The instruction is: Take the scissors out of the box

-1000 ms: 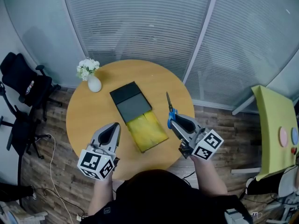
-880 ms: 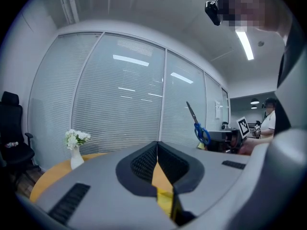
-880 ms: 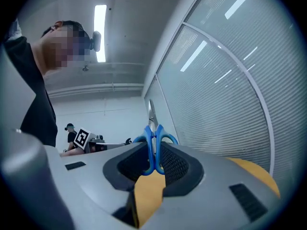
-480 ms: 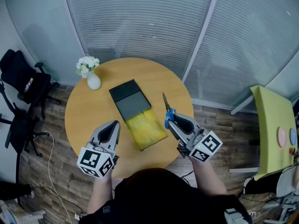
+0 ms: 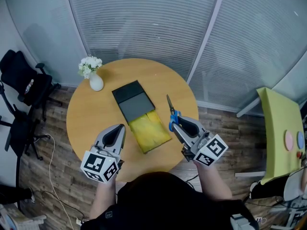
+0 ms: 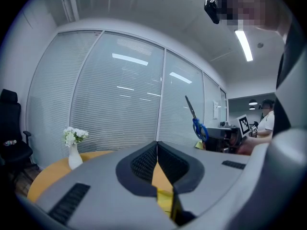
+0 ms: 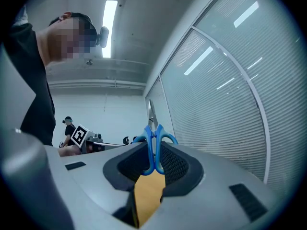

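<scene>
Blue-handled scissors [image 5: 171, 113] stand above the table's right part, blades pointing away from me. My right gripper [image 5: 175, 124] is shut on their handles. In the right gripper view the blue handle loops [image 7: 154, 147] sit pinched between the pads and the steel blades rise above them. The box [image 5: 132, 101] lies mid-table: a dark sleeve with its yellow tray [image 5: 150, 132] slid out toward me. My left gripper [image 5: 116, 131] hovers over the near left of the table, jaws together, nothing in them. From the left gripper [image 6: 157, 145] view the scissors [image 6: 195, 119] show at the right.
A white vase of flowers [image 5: 95, 81] stands at the round wooden table's [image 5: 86, 114] far left. A black office chair [image 5: 24, 87] sits left of the table, a yellow-green seat [image 5: 280, 128] to the right. Blinds cover the glass walls behind.
The scissors in my right gripper have tipped slightly to the left. The left gripper has stayed where it was.
</scene>
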Demonstrator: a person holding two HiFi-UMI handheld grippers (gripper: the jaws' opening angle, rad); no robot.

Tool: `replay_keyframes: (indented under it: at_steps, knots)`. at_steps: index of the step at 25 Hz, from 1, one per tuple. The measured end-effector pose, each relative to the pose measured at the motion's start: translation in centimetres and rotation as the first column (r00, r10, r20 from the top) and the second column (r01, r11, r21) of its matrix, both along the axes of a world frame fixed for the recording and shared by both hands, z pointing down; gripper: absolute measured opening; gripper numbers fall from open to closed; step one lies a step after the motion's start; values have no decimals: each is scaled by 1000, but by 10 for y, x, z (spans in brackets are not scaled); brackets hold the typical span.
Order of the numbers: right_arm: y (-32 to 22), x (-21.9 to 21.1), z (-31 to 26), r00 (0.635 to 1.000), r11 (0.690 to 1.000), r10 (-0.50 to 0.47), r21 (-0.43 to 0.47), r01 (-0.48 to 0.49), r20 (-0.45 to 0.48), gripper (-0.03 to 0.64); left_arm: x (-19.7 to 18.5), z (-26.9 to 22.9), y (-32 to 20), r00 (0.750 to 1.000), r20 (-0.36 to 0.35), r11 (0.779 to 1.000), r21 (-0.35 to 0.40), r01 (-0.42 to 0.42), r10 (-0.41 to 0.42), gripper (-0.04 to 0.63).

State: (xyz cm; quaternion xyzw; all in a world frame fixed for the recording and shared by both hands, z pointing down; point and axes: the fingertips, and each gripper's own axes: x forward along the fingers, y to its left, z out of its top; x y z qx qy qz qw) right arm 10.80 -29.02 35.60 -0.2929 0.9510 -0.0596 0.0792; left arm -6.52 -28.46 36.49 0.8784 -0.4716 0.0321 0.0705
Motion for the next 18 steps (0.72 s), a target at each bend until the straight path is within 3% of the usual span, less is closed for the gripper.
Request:
replay_keyframes:
  at_steps: [18]
  knots:
    - [6, -1, 8, 1000, 1000, -8, -20, 8, -10, 97, 3, 2, 6, 1000, 6, 1000, -3, -7, 7, 14]
